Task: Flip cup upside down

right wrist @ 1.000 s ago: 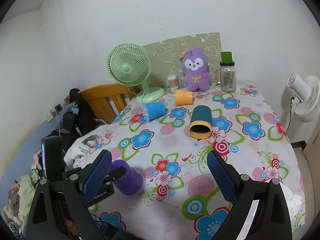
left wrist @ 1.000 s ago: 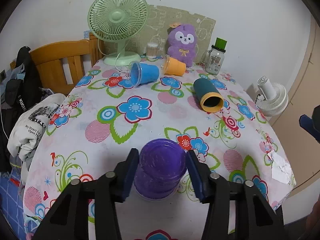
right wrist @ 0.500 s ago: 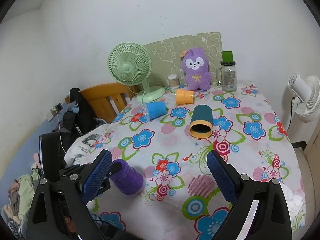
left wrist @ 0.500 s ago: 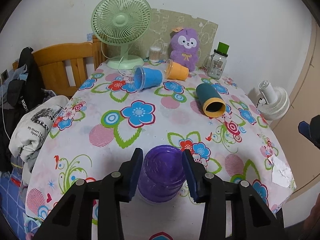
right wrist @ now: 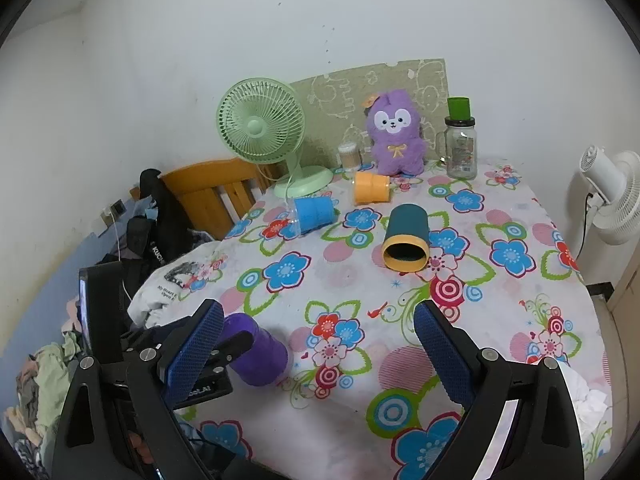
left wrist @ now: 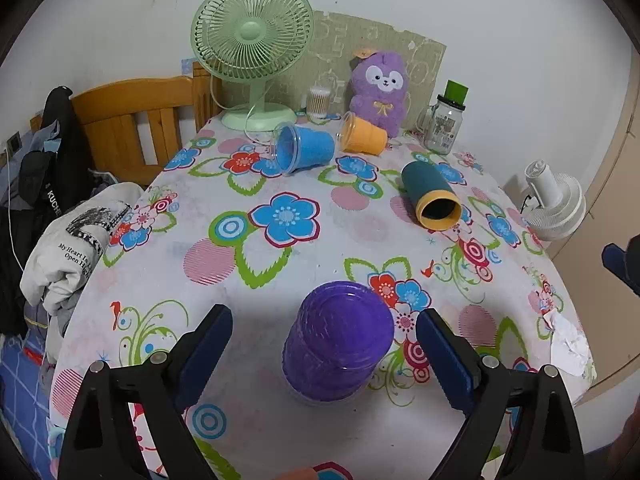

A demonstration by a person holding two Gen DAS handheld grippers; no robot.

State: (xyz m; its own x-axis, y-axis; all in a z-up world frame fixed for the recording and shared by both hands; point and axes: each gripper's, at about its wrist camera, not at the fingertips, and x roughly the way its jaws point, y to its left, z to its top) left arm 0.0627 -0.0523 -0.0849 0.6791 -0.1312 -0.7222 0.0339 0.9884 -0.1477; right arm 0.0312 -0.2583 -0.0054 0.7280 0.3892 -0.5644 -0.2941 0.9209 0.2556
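The ribbed purple plastic cup (left wrist: 338, 338) stands upside down on the flowered tablecloth (left wrist: 280, 260), right between the left gripper's (left wrist: 324, 354) blue-padded fingers (left wrist: 204, 344), which are spread wide, touching nothing. The right gripper (right wrist: 316, 352) hovers open too, cup beside its left finger.

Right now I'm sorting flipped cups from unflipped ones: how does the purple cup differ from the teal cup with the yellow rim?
The purple cup stands mouth down on the tablecloth; the teal cup lies on its side, its open mouth showing. The purple cup sits between the open fingers of the left gripper; the teal cup lies farther back, away from both grippers. The purple is one colour; the teal has a yellow rim. Both rest on the floral tablecloth.
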